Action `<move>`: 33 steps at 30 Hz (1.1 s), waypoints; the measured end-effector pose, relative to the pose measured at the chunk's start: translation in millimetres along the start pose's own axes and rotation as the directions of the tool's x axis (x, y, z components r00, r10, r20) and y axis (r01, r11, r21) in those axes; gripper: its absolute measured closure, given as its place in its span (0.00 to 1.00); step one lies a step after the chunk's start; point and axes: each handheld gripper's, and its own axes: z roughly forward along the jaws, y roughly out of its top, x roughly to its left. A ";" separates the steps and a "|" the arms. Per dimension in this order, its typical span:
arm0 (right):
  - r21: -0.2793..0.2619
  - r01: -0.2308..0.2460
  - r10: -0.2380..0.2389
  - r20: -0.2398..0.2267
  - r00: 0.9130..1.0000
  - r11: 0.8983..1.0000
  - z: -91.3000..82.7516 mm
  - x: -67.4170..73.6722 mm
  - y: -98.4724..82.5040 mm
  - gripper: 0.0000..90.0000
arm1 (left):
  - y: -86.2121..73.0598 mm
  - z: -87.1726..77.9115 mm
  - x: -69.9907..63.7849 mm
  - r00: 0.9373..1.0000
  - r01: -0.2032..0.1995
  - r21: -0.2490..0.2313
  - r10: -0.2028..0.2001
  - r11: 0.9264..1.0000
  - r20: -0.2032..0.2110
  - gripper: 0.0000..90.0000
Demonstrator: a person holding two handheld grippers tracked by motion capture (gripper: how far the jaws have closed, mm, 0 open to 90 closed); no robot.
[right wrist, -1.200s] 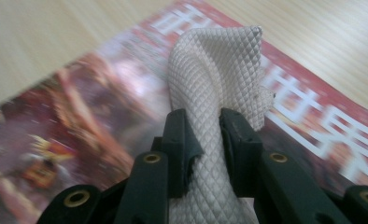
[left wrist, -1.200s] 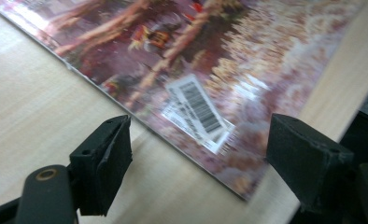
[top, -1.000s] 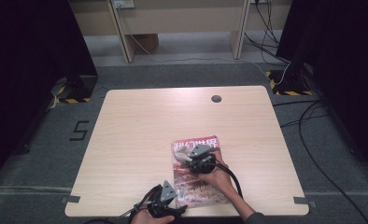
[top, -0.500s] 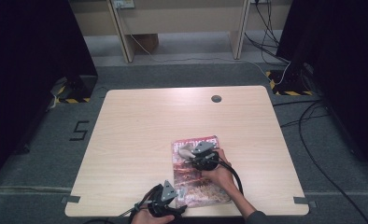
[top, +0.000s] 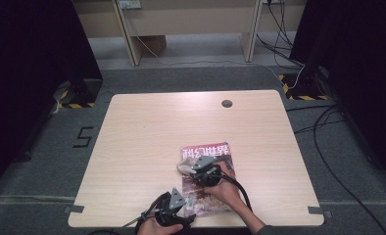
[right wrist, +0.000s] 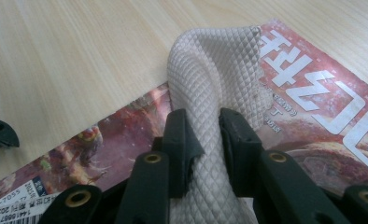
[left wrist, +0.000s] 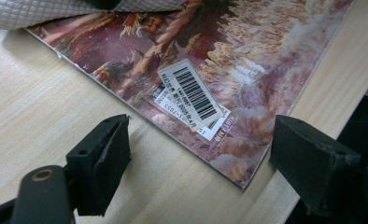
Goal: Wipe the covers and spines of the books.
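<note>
Folded beige quilted cloth [right wrist: 205,88], lying on magazine [right wrist: 313,116].

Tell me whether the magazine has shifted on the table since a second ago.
No. The magazine lies at the same spot and angle against the table's near edge and its round hole.

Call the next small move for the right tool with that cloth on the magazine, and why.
Probably drag the cloth across the magazine cover toward its near edge. The right tool is shut on the bunched cloth, which rests on the cover near the title. The left tool stands open at the magazine's near corner, pressing nothing, so the magazine may slide.
</note>
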 end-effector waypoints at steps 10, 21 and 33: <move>-0.005 -0.026 0.026 0.031 0.999 1.000 -1.4 -11.4 -3.5 0.81 | 4.2 4.2 4.6 1.000 0.010 -0.011 -0.011 1.000 -0.009 0.23; -0.001 -0.039 0.039 0.021 0.999 0.999 -6.5 -15.7 -8.5 0.83 | 1.7 1.0 5.2 1.000 0.019 -0.041 -0.018 0.999 0.011 0.28; -0.002 -0.142 0.141 0.143 0.980 0.990 -27.8 -58.5 -35.3 0.83 | 1.1 1.8 4.1 1.000 0.016 -0.044 -0.015 0.999 0.026 0.23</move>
